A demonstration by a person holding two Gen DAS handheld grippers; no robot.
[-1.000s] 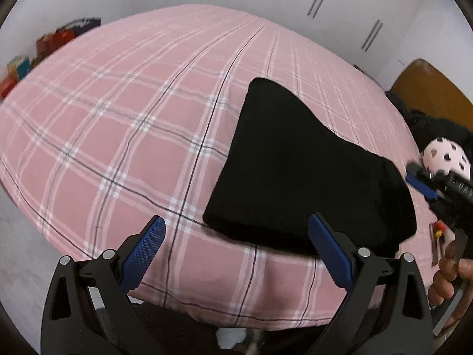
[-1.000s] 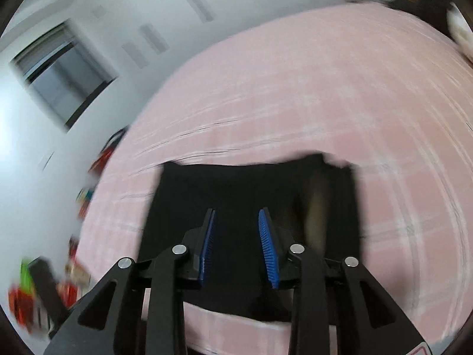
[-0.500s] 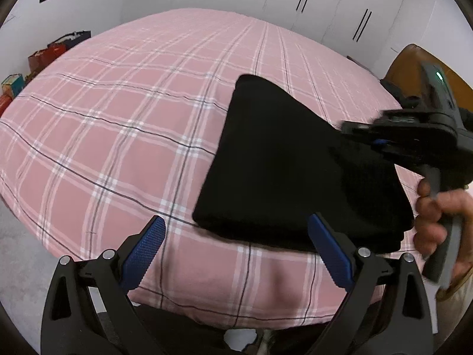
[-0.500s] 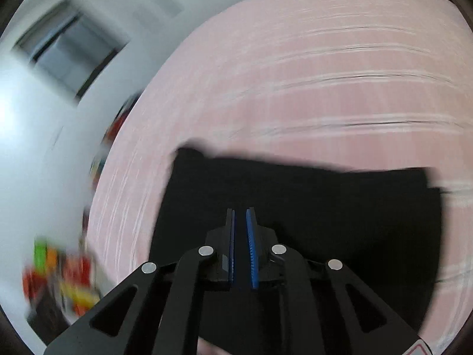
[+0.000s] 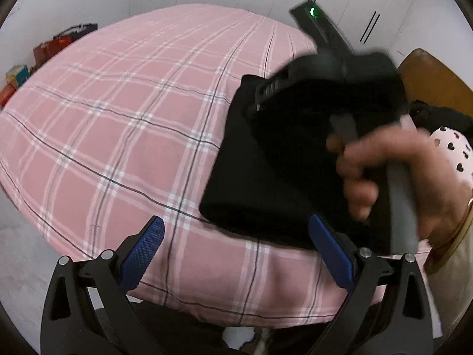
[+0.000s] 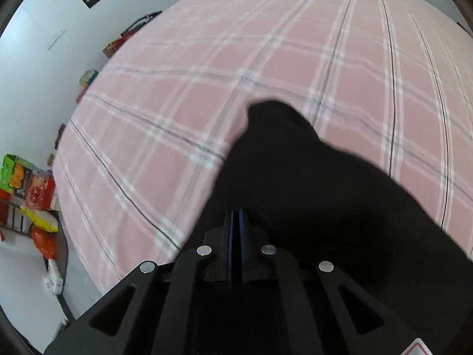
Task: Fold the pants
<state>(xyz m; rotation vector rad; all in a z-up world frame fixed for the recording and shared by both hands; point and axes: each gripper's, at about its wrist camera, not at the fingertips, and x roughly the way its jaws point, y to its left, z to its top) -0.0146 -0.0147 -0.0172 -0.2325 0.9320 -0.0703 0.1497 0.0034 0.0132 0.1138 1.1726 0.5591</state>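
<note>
My right gripper (image 6: 235,222) is pressed together over the soft, limp black pants (image 6: 310,183), best pinched at their 12 o'clock edge, while my left gripper (image 5: 236,251) stands spread.

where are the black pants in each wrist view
Left wrist: black pants right of centre, partly behind the right gripper and hand.
Right wrist: lower centre to right, just past the shut fingertips.
Shared landmark: pink plaid bedspread beneath them.
</note>
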